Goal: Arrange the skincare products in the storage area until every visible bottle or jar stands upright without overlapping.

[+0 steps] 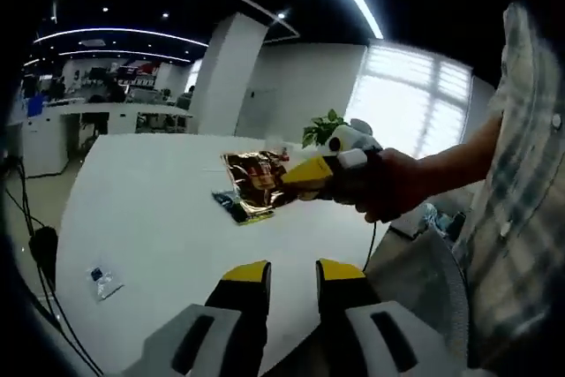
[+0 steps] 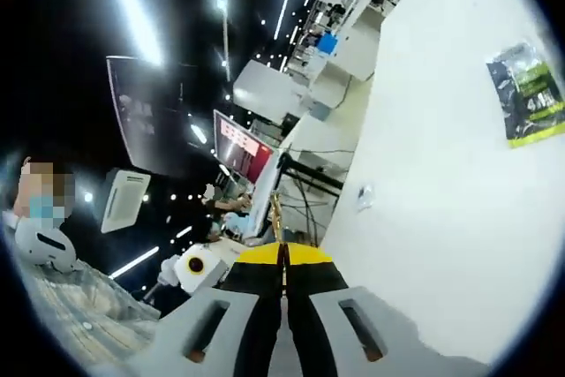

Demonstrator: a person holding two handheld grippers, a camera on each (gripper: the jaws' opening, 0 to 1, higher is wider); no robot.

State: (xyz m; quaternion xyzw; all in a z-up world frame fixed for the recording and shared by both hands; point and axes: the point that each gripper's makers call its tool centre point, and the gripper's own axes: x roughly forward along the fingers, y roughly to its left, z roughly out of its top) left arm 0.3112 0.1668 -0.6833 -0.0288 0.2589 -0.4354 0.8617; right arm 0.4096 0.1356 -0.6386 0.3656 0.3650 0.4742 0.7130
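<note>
Left gripper view: gold foil sachet [image 1: 254, 181] was seen pinched edge-on in shut jaws of right gripper [image 1: 305, 178], held above far part of white tabletop [image 1: 150, 218]. Left gripper [image 1: 293, 273] was nearer, jaws parted, empty. Dark-green sachet [image 2: 528, 93] lay flat beyond.

White table [image 1: 159, 218] w/ 2 sachets [image 1: 231, 204] (1 small [image 1: 102, 281]).

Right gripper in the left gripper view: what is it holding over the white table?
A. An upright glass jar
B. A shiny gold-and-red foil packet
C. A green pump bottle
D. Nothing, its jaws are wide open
B: the right gripper, held in a person's hand, has its yellow jaws pinched on the edge of a crinkled gold-and-red foil packet lifted above the white table.
</note>
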